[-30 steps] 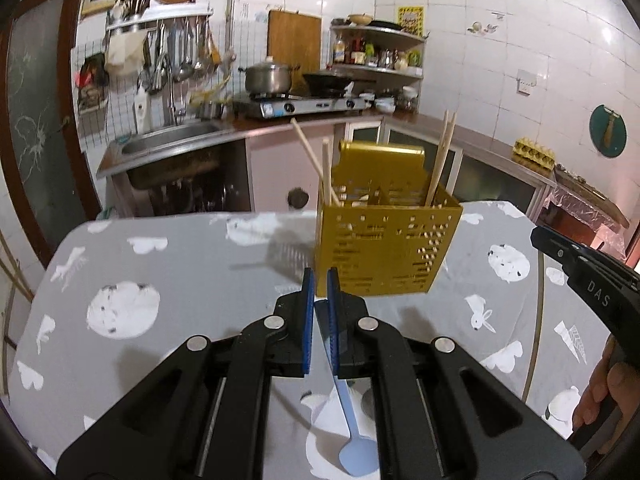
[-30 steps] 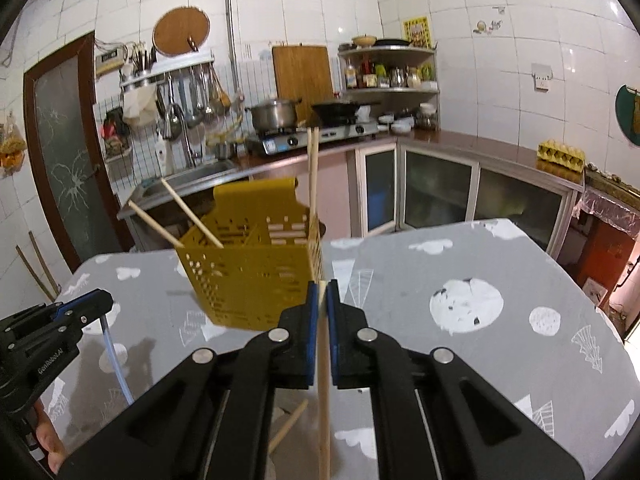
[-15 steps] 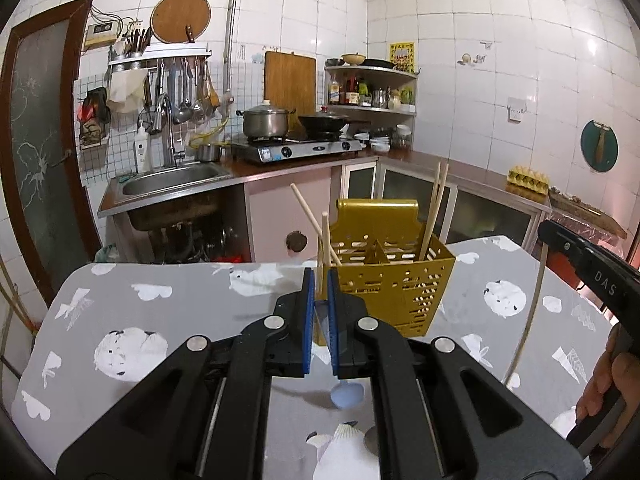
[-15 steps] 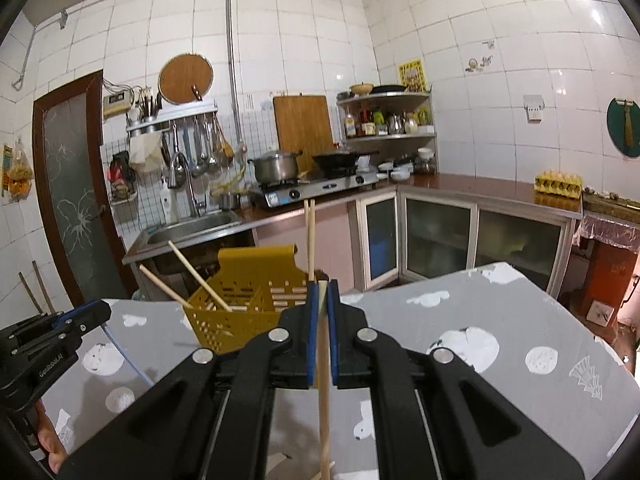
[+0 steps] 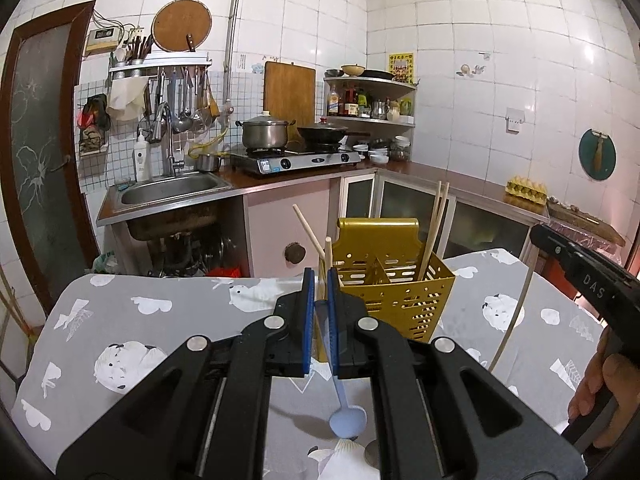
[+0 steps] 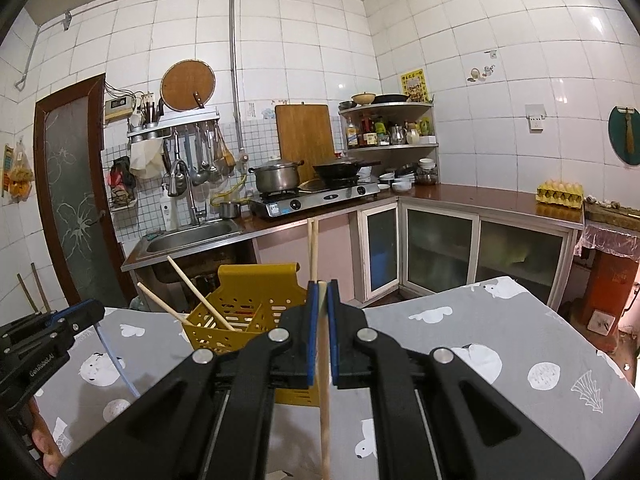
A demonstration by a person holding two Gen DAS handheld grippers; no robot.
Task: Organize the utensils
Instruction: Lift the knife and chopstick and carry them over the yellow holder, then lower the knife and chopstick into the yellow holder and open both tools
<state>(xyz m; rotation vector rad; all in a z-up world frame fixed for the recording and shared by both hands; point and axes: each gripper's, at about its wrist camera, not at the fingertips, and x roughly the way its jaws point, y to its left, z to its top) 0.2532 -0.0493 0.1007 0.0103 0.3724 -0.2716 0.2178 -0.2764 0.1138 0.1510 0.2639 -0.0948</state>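
Chopsticks (image 5: 434,216) in yellow caddy (image 5: 396,300), grey table (image 5: 160,320)

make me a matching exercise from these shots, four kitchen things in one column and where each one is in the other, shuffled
Things:
1. light blue plastic spoon
2. single wooden chopstick
3. yellow perforated utensil caddy
4. yellow egg tray

Places:
A. on the brown counter
B. on the grey patterned tablecloth
C. in the left gripper
D. in the right gripper

Pairs: 1-C, 2-D, 3-B, 4-A
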